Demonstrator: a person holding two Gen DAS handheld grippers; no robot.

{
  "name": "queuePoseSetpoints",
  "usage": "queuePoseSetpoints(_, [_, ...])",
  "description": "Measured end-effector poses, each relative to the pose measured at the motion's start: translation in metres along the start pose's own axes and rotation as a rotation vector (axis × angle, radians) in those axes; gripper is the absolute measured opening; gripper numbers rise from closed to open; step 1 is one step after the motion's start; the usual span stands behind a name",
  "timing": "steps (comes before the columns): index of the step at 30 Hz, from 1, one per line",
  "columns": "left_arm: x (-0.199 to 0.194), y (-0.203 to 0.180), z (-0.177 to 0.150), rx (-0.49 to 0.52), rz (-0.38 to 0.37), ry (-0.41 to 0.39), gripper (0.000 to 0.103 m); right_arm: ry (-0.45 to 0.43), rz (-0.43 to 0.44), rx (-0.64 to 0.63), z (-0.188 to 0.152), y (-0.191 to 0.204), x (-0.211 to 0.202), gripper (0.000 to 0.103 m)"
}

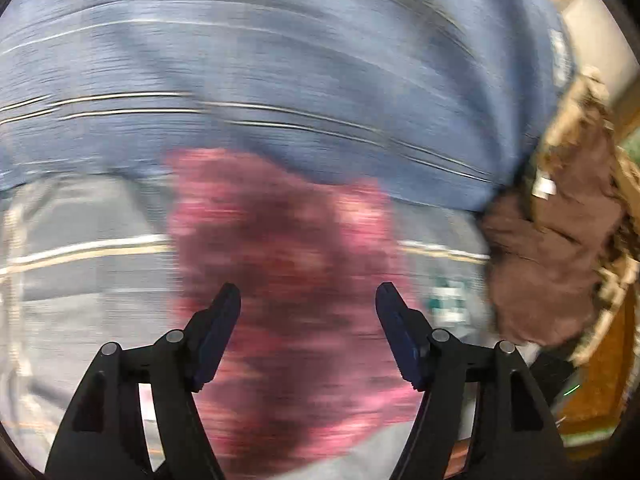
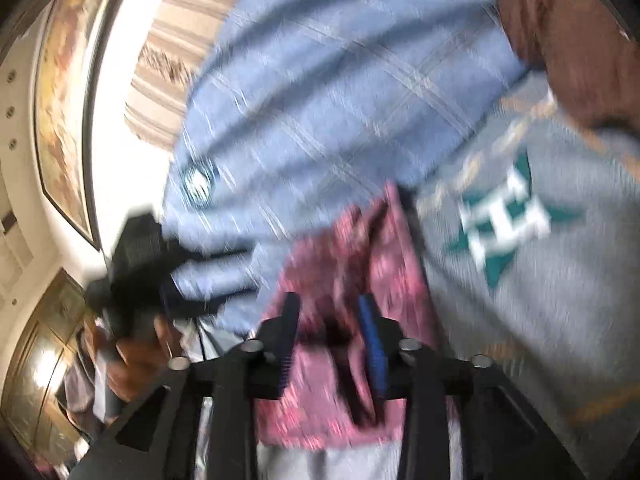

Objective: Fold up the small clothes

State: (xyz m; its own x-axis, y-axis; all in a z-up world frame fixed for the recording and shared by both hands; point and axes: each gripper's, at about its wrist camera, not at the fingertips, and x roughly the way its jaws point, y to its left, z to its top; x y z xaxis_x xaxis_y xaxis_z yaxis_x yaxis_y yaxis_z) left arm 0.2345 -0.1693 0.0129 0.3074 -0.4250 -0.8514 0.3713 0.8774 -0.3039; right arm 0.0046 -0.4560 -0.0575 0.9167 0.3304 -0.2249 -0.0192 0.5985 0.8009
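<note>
Two grippers: pink garment [image 2: 340, 264] is pinched by right gripper [image 2: 332, 340], dead ahead of wide-open left gripper [image 1: 308, 300].

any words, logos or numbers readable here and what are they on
"H": white letter over a teal star, on the grey garment, logo at.
Round badge on the blue plaid cloth: too blurred to read.
White tag on the brown garment: no legible text.
</note>
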Motion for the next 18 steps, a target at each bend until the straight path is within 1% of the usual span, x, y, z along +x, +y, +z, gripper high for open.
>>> queuePoseSetpoints(1, [0.005, 0.014, -0.002, -0.03, 0.01, 0.011, 0.07, 0.047, 0.007, -0.004, 0.008, 0.003, 0.015, 0.054])
queuePoseSetpoints(2, [0.01, 0.03, -0.003, -0.074, 0.006, 0.031, 0.07, 0.091, 0.016, -0.004, 0.018, 0.004, 0.031, 0.054])
queuePoseSetpoints(3, [0.017, 0.043, -0.006, -0.123, -0.015, 0.051, 0.07, 0.125, 0.022, 0.0, 0.024, 0.005, 0.041, 0.054])
queuePoseSetpoints(5, [0.028, 0.061, -0.012, -0.192, -0.066, 0.068, 0.07, 0.215, -0.014, 0.015, 0.037, 0.003, 0.081, 0.054])
queuePoseSetpoints(6, [0.03, 0.066, -0.013, -0.212, -0.08, 0.074, 0.07, 0.252, -0.04, 0.018, 0.041, 0.001, 0.098, 0.054])
queuePoseSetpoints(7, [0.04, 0.066, -0.019, -0.223, -0.087, 0.08, 0.07, 0.268, -0.073, 0.016, 0.042, 0.0, 0.11, 0.054])
queuePoseSetpoints(8, [0.041, 0.067, -0.022, -0.231, -0.096, 0.09, 0.07, 0.295, -0.105, 0.001, 0.042, -0.002, 0.125, 0.054])
queuePoseSetpoints(9, [0.045, 0.067, -0.022, -0.237, -0.114, 0.101, 0.07, 0.329, -0.11, -0.011, 0.041, -0.001, 0.134, 0.052])
queuePoseSetpoints(10, [0.045, 0.066, -0.022, -0.238, -0.138, 0.104, 0.069, 0.38, -0.125, -0.062, 0.042, 0.004, 0.149, 0.026])
queuePoseSetpoints(11, [0.041, 0.065, -0.021, -0.235, -0.153, 0.095, 0.069, 0.396, -0.146, -0.124, 0.043, 0.012, 0.153, 0.009])
queuePoseSetpoints(12, [0.033, 0.063, -0.02, -0.224, -0.168, 0.072, 0.069, 0.386, -0.161, -0.257, 0.048, 0.032, 0.152, 0.008])
queuePoseSetpoints(13, [0.029, 0.061, -0.02, -0.209, -0.168, 0.051, 0.069, 0.347, -0.139, -0.32, 0.053, 0.045, 0.144, 0.007])
queuePoseSetpoints(15, [0.031, 0.055, -0.018, -0.18, -0.127, 0.013, 0.069, 0.292, -0.15, -0.343, 0.065, 0.051, 0.136, 0.007])
queuePoseSetpoints(16, [0.036, 0.054, -0.017, -0.174, -0.096, 0.01, 0.069, 0.296, -0.187, -0.329, 0.072, 0.044, 0.14, 0.007])
queuePoseSetpoints(17, [0.045, 0.053, -0.017, -0.175, -0.069, 0.027, 0.069, 0.313, -0.235, -0.325, 0.073, 0.036, 0.147, 0.007])
queuePoseSetpoints(18, [0.054, 0.051, -0.017, -0.177, -0.063, 0.047, 0.069, 0.348, -0.292, -0.336, 0.07, 0.027, 0.157, 0.007])
